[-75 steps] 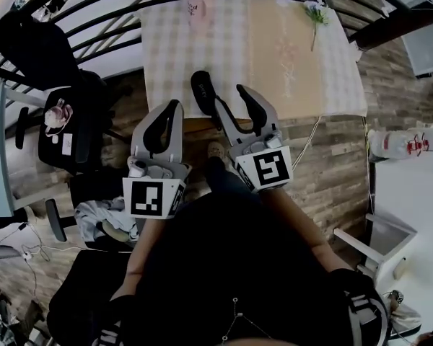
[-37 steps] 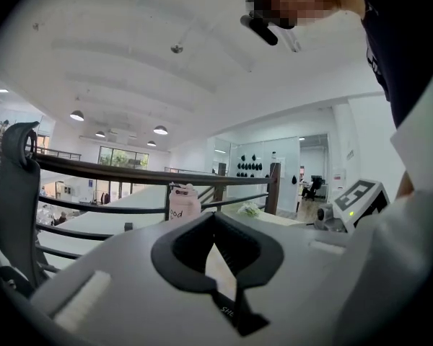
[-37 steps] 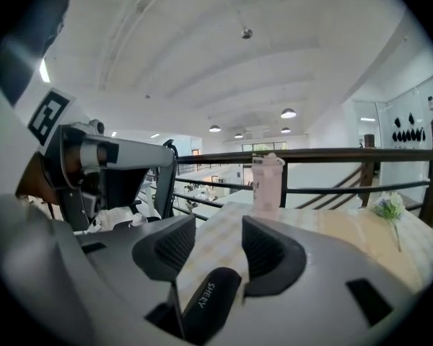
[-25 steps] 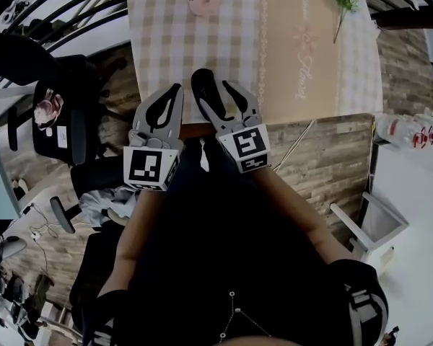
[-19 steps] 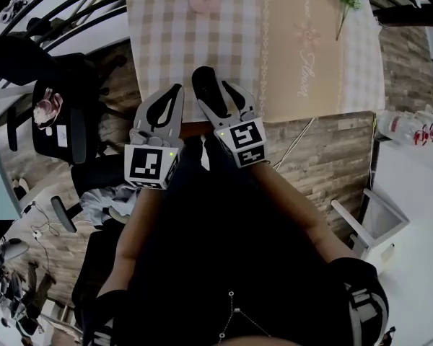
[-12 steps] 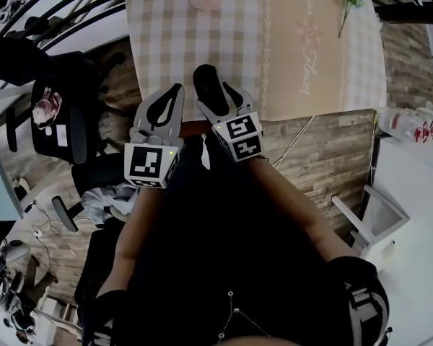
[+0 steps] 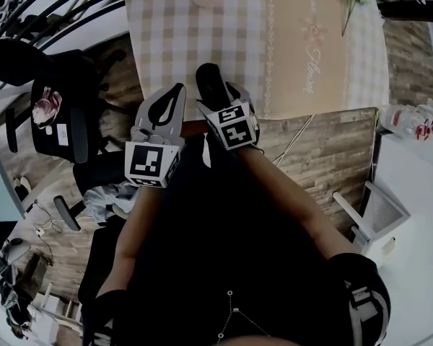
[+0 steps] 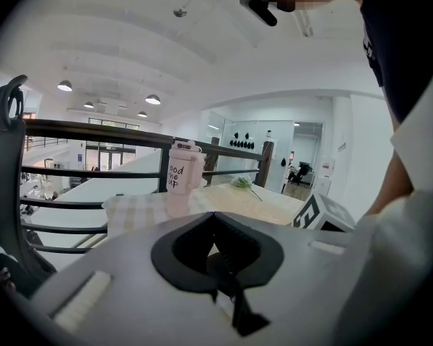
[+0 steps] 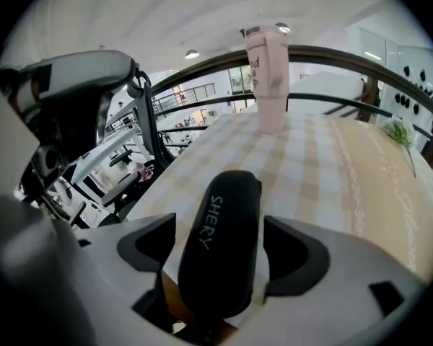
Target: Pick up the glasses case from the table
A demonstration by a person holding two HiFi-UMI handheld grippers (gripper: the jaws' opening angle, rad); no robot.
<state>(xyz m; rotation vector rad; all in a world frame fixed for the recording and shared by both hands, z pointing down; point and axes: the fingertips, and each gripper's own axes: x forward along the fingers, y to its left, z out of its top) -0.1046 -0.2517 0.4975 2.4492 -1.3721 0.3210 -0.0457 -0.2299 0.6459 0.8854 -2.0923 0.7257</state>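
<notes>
The black glasses case (image 9: 220,254) with pale lettering lies lengthwise on the checked tablecloth (image 9: 310,171), close to the table's near edge. My right gripper (image 9: 220,225) straddles it, tilted down. Its jaws are opening, and a strip of cloth shows between each pad and the case. From the head view the case (image 7: 211,85) pokes out ahead of the right gripper (image 7: 220,96) and its marker cube. My left gripper (image 7: 175,92) hovers just left of it, off the table edge. Its tips meet and hold nothing. The left gripper (image 8: 215,218) points level across the table.
A pink lidded cup (image 9: 267,78) stands at the table's far side, and a small flower sprig (image 9: 400,132) lies at the far right. A dark railing (image 9: 332,56) runs behind the table. An office chair (image 7: 58,114) stands on the wood floor to the left.
My right gripper has sunk and tipped downward over the table's near edge with the case between its jaws, and the jaws have spread apart. The left gripper has hardly moved.
</notes>
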